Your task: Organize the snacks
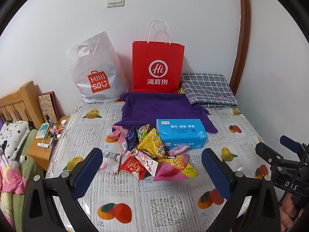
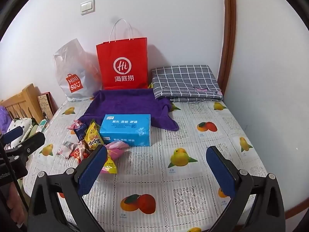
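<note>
Left gripper (image 1: 152,171): jaws spread wide, nothing between them. Black frame, flat blue pads (image 1: 87,174) with a fine woven grain. It hovers over the near edge of the snack pile (image 1: 148,152).

Right gripper (image 2: 156,171): jaws equally wide, empty, same blue pads (image 2: 220,172). It hangs over bare cloth to the right of the pile; its left pad overlaps the pile's near corner in view, contact cannot be told.

Snack pile: small crinkled foil and plastic packets, heaped loosely on the tabletop. Yellow pillow packs, a red sachet (image 1: 133,167), pink wrappers, one dark blue pack (image 1: 132,138), a pink-and-yellow triangular bag (image 1: 173,169) nearest the front.

Blue tissue pack (image 1: 180,135): soft rectangular brick in glossy film, touching the pile's right side, its far edge on a purple towel (image 1: 160,109), plush, rumpled.

Tabletop cover (image 1: 166,205): glossy plastic cloth, lace-patterned squares with printed mangoes and oranges.

Against the white wall: a red paper bag (image 1: 158,66) with white cord handles, upright, contents hidden; a grey-white plastic Miniso bag (image 1: 94,71) leaning left of it, bulging, contents not visible. Folded grey checked fabric (image 1: 208,90) at the far right corner. Light switch (image 1: 115,0) above. Brown wooden door frame (image 1: 244,34) at right.

Left of the tabletop: a low wooden nightstand (image 1: 41,150) crowded with small bottles and tubes, then a wooden headboard (image 1: 18,101) and a bed with patterned pillows.
</note>
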Available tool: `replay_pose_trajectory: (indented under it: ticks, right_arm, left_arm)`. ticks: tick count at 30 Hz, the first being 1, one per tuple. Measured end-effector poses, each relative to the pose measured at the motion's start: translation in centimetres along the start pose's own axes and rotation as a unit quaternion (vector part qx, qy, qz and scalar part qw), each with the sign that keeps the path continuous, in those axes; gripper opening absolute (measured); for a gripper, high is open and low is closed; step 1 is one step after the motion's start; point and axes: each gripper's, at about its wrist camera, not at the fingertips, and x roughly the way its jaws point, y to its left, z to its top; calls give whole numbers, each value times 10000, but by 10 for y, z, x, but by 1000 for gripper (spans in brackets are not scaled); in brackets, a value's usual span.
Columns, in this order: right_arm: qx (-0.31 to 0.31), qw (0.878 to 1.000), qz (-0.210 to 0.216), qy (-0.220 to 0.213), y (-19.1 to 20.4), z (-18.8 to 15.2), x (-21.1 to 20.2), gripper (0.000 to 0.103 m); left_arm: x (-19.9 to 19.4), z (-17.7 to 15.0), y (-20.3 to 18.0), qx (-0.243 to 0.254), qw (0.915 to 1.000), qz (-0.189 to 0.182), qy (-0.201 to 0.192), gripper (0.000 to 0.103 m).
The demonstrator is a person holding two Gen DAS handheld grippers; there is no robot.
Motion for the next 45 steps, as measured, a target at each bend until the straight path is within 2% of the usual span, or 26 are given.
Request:
replay_pose_trajectory:
  ticks: [1,45]
  right_arm:
    - [-46,10000,-9,-19,2,-3,0,101]
    - [-207,9997,37,-111,18,-7,-13,101]
  left_arm:
    - [0,0,1,-146,9998,-113,60,103]
    - [-6,1,1,-37,10000,-24,-14,103]
